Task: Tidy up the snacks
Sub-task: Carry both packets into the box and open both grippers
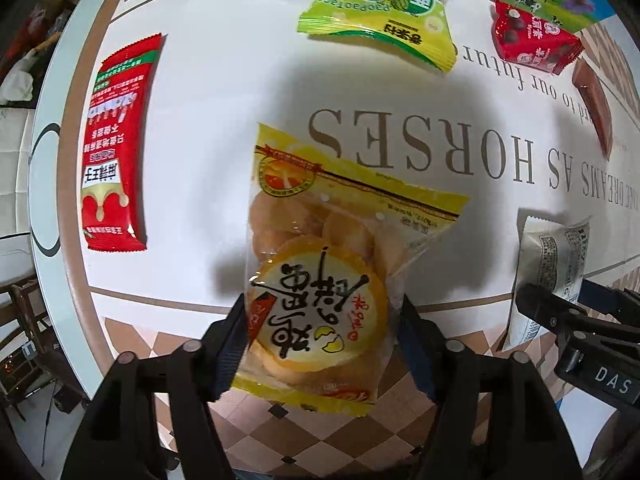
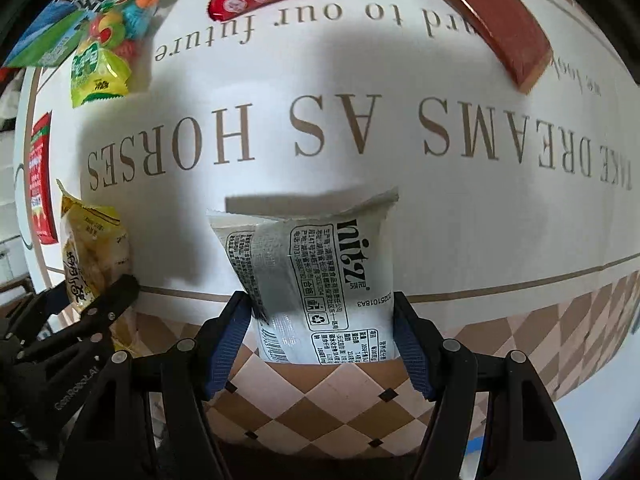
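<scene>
Both grippers, left gripper [image 1: 320, 340] clamping the yellow biscuit bag [image 1: 320, 280] and right gripper [image 2: 322, 332] the white snack packet [image 2: 320, 280], risked crushing their contents.

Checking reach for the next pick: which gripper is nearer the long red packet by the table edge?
Left. The left gripper, shut on the yellow biscuit bag, is beside the long red packet; the right gripper, holding the white packet, is beyond it.

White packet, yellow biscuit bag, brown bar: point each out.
white packet [image 2: 320, 292]: right wrist view, printed back panel.
yellow biscuit bag [image 1: 320, 280]: left wrist view, round orange label.
brown bar [image 2: 496, 20]: right wrist view, glossy top face.
</scene>
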{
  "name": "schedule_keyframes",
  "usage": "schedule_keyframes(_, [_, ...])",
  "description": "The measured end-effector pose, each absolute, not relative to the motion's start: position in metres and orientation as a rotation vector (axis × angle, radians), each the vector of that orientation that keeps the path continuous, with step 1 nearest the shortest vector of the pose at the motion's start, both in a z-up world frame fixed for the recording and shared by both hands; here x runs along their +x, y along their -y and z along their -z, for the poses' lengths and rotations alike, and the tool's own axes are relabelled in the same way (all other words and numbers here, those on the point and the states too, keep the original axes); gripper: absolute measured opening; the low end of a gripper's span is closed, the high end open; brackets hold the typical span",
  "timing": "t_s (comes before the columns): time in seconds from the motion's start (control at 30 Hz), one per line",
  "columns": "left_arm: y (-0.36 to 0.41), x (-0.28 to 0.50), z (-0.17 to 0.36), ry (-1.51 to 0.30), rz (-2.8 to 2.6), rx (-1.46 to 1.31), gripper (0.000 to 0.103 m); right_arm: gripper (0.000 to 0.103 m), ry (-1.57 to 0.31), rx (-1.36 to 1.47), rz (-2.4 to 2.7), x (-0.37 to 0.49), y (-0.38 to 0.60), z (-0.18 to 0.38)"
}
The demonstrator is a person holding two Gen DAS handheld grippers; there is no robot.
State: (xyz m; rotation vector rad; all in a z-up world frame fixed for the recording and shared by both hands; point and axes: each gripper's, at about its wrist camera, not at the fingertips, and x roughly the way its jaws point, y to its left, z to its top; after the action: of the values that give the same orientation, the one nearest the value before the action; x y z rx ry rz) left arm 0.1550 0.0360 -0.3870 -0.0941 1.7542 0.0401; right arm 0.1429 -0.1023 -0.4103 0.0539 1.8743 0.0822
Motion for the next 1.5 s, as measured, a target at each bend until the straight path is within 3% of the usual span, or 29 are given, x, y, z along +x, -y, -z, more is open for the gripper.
schedule_keyframes(0.37, [-0.017, 0.171, 0.399, -1.747, -0.047, -0.092, 0.073, 0.083, -1.886, -0.051, -0.108, 0.154, 0.085, 0.419])
schedule_keyframes(0.47, [-0.017, 0.168, 0.392, -1.714, -0.048, -0.094, 0.06, 0.081, -1.832, -0.092, -0.092, 0.148, 0.073, 0.414])
schedule_keyframes(0.53, [-0.022, 0.163, 0.391, -1.712, -0.046, -0.102, 0.056, 0.074, -1.8, -0.124, -0.077, 0.145, 0.071, 0.41])
schedule_keyframes(0.63, [-0.022, 0.161, 0.386, -1.704, -0.048, -0.112, 0.049, 0.074, -1.782, -0.115, -0.082, 0.143, 0.072, 0.406])
schedule_keyframes(0.83, [-0.022, 0.162, 0.361, -1.685, -0.014, -0.137, 0.043, 0.073, -1.772, -0.061, -0.095, 0.144, 0.089, 0.389])
schedule_keyframes(1.0, [-0.027, 0.167, 0.324, -1.639, 0.031, -0.205, 0.042, 0.073, -1.715, 0.003, -0.142, 0.159, 0.103, 0.346])
schedule_keyframes(1.17, [-0.033, 0.191, 0.252, -1.519, 0.105, -0.267, 0.042, 0.073, -1.629, 0.092, -0.202, 0.19, 0.112, 0.288])
schedule_keyframes(1.3, [-0.053, 0.246, 0.197, -1.415, 0.152, -0.292, 0.042, 0.073, -1.541, 0.15, -0.236, 0.218, 0.113, 0.241])
schedule_keyframes(1.5, [-0.1, 0.358, 0.166, -1.321, 0.101, -0.219, 0.042, 0.073, -1.401, 0.158, -0.215, 0.317, 0.103, 0.179])
